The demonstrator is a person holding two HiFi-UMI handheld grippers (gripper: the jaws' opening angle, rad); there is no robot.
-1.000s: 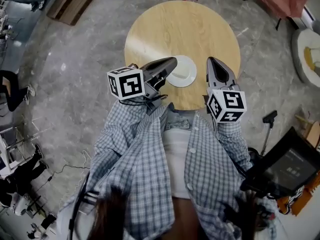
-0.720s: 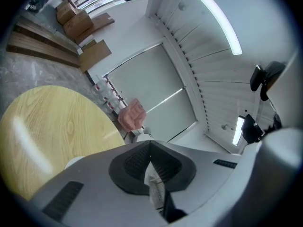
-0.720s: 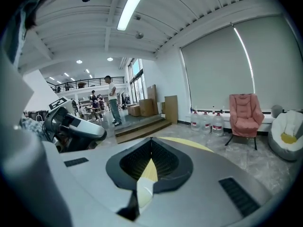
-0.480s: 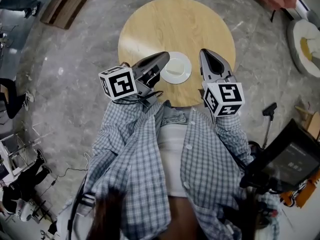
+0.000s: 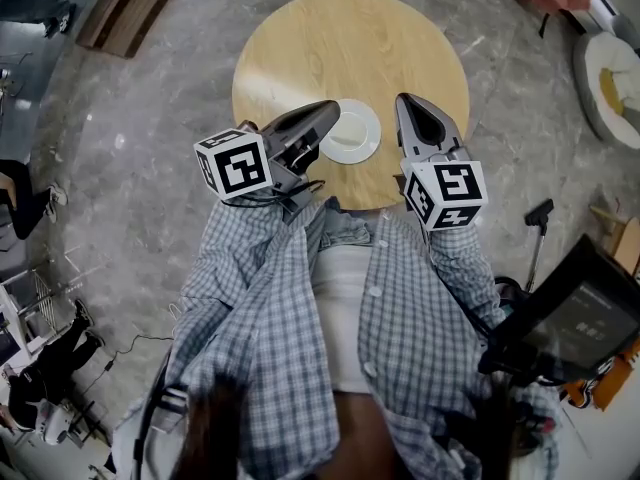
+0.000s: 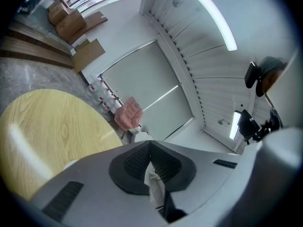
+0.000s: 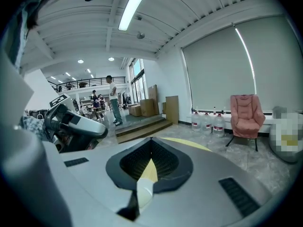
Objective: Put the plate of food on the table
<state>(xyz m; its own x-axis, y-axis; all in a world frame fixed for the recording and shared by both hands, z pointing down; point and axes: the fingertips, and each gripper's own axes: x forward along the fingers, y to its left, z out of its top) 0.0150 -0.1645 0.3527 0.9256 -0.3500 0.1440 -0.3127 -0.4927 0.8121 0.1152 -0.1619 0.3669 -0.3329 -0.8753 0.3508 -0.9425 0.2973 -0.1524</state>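
The white round plate [image 5: 351, 134] sits on the round pale wooden table [image 5: 350, 48], close to its near edge. The left gripper [image 5: 334, 109] and right gripper [image 5: 402, 101], jaws pressed together, flank it. A stray nudge could slide it off.

A round white plate [image 5: 356, 132] is seen lying flat on the round table [image 5: 350, 43], whose top is of pale, light-grained wood. The plate is set close to the table's near edge (the side by the person), roughly midway between the left and right edges and well apart from the far edge. A small pale portion of food [image 5: 346, 138] is carried at its middle; its kind cannot be made out.
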